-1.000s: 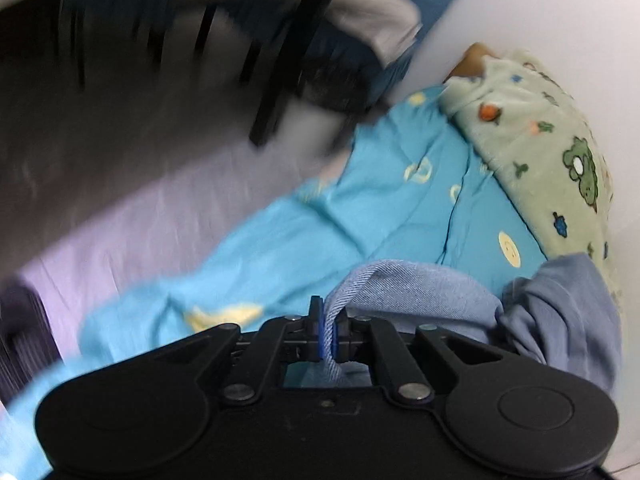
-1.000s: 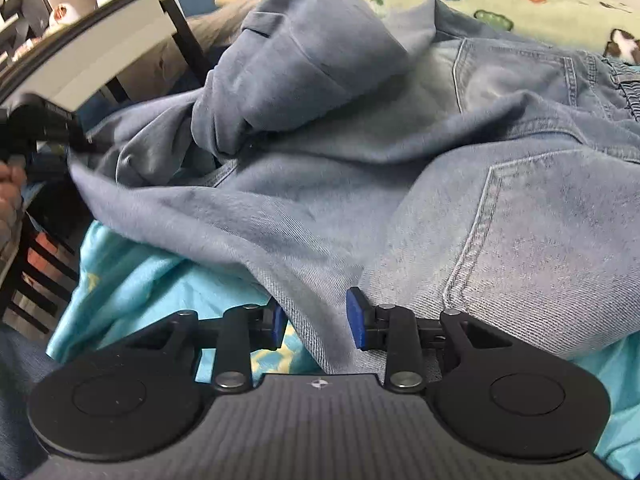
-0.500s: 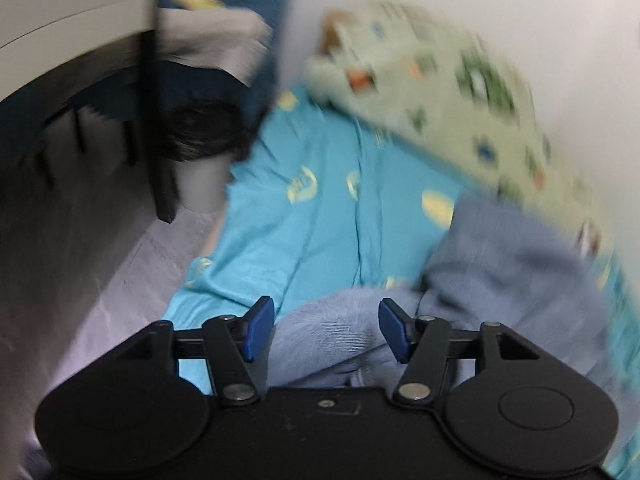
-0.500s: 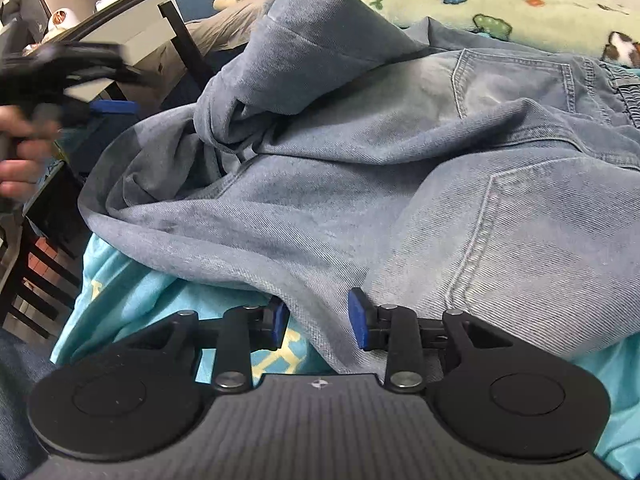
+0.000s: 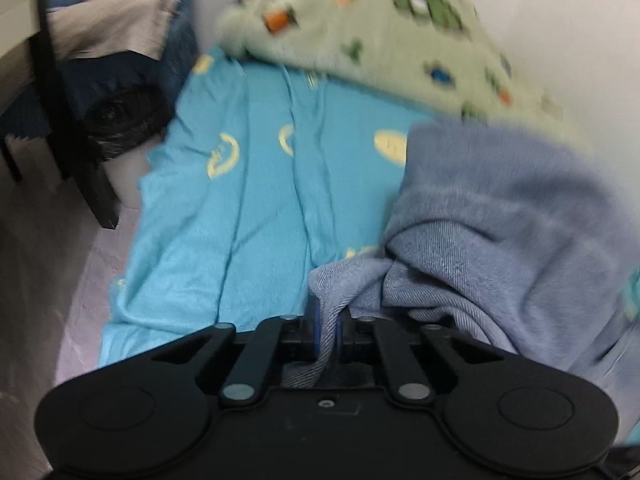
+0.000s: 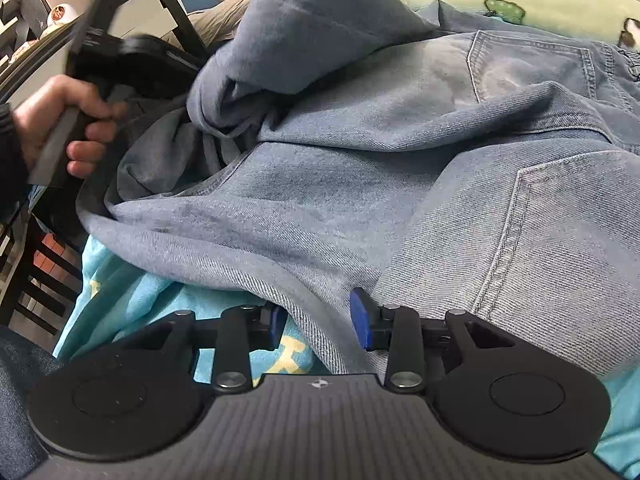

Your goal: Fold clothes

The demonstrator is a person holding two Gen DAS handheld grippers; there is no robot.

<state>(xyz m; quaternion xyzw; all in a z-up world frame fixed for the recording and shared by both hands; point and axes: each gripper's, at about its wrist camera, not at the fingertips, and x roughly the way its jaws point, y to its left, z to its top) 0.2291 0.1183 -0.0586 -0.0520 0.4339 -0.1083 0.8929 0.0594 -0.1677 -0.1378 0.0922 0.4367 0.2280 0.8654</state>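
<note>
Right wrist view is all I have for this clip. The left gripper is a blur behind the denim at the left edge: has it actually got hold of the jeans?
Observer: Yes. In the left wrist view the left gripper is shut on a bunched edge of the jeans, with a strip of denim pinched between its blue pads.
Operator: What lies ahead of it?
Observer: Bare turquoise bedsheet with yellow prints, wrinkled, running up to a pale green patterned blanket by the wall.
Operator: My right gripper looks open around a hem. Does the left view confirm that?
Observer: It cannot; the right gripper is outside that frame. Your own view shows its jaws apart, with the denim edge lying between them.
</note>
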